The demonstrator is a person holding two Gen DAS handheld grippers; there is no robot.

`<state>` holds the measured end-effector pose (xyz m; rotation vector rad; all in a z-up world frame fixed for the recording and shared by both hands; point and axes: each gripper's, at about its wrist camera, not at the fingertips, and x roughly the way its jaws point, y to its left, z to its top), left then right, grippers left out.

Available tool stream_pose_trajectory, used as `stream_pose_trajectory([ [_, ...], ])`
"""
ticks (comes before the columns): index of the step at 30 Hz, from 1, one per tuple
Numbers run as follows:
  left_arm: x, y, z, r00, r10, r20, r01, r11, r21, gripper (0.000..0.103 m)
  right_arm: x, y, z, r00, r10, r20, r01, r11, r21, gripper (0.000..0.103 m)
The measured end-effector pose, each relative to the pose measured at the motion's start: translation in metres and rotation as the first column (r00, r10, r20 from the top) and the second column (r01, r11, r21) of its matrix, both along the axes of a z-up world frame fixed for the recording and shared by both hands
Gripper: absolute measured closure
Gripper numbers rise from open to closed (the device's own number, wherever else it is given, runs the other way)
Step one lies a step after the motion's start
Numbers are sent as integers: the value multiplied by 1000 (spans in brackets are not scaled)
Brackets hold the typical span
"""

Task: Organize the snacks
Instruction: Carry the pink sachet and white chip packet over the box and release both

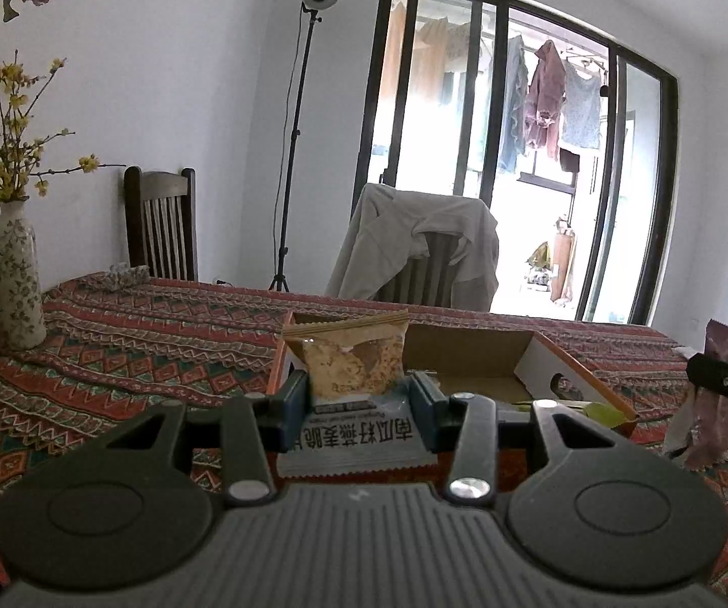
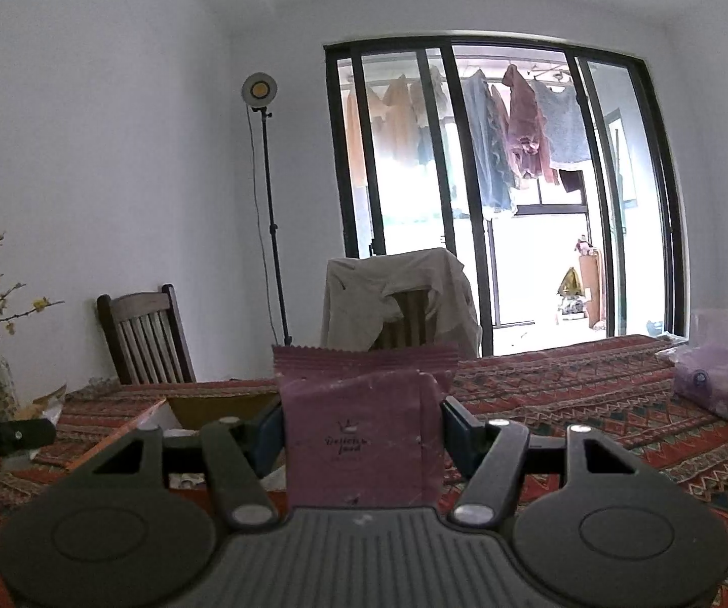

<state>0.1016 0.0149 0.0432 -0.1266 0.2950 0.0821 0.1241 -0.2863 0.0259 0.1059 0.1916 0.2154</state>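
Snacks fill both grippers. Seen from the left wrist, the left gripper (image 1: 358,395) is clamped on a tan snack packet (image 1: 351,359), held upright above the patterned counter (image 1: 125,354). Just behind it sits an open cardboard box (image 1: 470,349). At the right edge, the right gripper (image 1: 723,385) carries a purple snack packet (image 1: 713,405).

Seen from the right wrist, the right gripper (image 2: 361,430) grips the purple snack packet (image 2: 358,435) between its pads, upright above the counter (image 2: 566,395). The cardboard box (image 2: 212,405) lies to the left, and a tissue pack (image 2: 718,380) rests far right.
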Motion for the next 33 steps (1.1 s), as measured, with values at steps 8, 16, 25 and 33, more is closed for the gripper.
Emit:
stream_pose_trajectory([
  [8,19,-6,7,1000,-11,12,11,1000,17,59,20,11,8,1000,25,6,-25,1000,3,40],
  [16,61,-13,10,1000,-16,-7,16,999,33,59,68,30,24,999,47,5,-47,999,18,40],
  [25,109,-13,-15,998,28,-62,-27,999,31,59,124,53,3,993,63,-102,-59,997,42,40],
  [33,120,-9,-32,996,41,-81,-35,996,77,59,137,68,-21,990,65,-126,-66,998,-1,40],
])
